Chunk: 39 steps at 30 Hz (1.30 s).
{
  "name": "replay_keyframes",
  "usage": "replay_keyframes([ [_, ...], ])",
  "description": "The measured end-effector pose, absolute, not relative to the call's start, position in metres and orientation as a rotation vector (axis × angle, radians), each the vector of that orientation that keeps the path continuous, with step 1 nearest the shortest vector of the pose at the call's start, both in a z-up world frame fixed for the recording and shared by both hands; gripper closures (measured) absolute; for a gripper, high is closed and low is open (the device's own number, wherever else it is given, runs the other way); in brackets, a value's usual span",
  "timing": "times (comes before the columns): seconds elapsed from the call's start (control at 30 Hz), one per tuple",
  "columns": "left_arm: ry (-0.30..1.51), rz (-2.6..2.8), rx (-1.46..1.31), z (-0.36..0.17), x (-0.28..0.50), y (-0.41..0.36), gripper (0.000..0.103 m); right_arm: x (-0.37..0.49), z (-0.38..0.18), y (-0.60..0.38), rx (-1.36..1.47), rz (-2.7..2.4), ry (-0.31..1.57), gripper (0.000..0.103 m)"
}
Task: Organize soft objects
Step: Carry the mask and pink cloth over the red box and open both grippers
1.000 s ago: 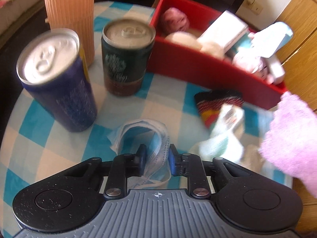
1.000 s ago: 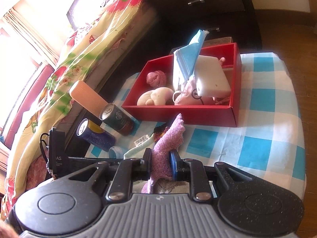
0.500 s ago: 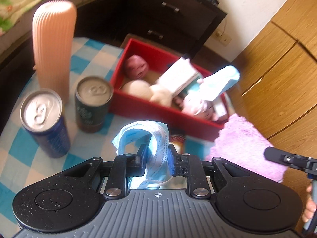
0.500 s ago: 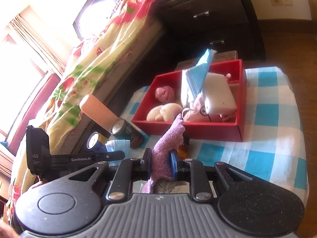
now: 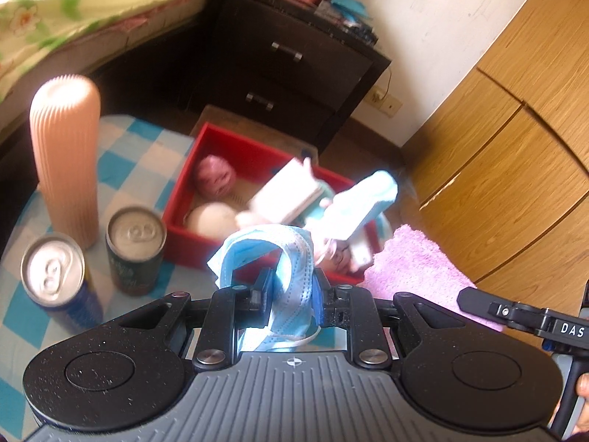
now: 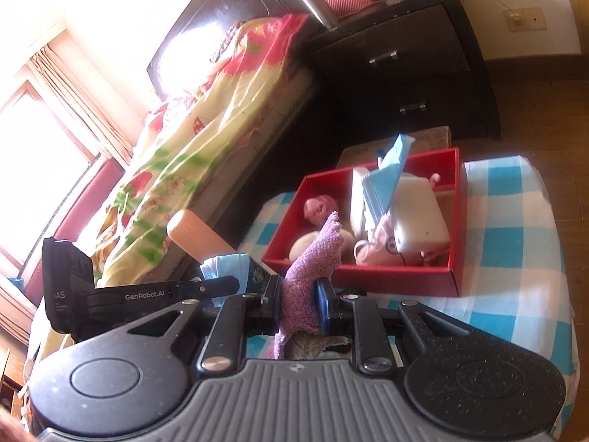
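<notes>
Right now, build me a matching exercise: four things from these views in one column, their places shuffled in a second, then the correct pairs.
Things:
1. blue face mask
2. purple towel
3. pink yarn ball
4. ribbed peach bottle

Places:
A. inside the red box
B. standing on the checked cloth behind the two cans
C. pinched in the left gripper
D. pinched in the right gripper

Pairs: 1-C, 2-D, 3-A, 4-B

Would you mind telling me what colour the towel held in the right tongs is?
The towel is lilac-pink, clearest in the left wrist view; the right tongs pinch it.
</notes>
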<state>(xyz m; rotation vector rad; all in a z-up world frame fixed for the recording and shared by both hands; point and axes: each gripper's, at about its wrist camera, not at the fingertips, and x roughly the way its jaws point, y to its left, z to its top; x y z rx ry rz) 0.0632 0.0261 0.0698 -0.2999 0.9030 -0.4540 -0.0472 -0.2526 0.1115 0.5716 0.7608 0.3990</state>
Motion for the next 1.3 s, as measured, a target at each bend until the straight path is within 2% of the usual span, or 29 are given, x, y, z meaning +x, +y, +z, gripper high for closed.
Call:
replay_keyframes([
  [0.4,0.822,-0.452,-0.314,0.096,0.096,0.018,0.081,-0.013,0.144,-0.25,0.609,0.389,0.635,0.103],
  [0.67,0.796,-0.422,-0.306,0.101,0.116,0.014,0.081,0.01,0.142,-0.244,0.595,0.363,0.624,0.103],
  [1.07,0.845,-0.316,-0.18,0.062,0.159,-0.016,0.077,0.067,0.112,-0.225,0.512,0.298,0.641,0.103],
  [1.13,0.841,-0.284,-0.131,0.056,0.161,-0.02,0.071,0.077,0.102,-0.216,0.472,0.287,0.654,0.103],
  [1.2,0.832,-0.269,-0.097,0.054,0.161,-0.022,0.05,0.084,0.094,-0.209,0.431,0.26,0.658,0.102],
  [1.3,0.81,-0.24,-0.031,0.054,0.159,-0.023,0.043,0.088,0.086,-0.204,0.393,0.255,0.675,0.096],
])
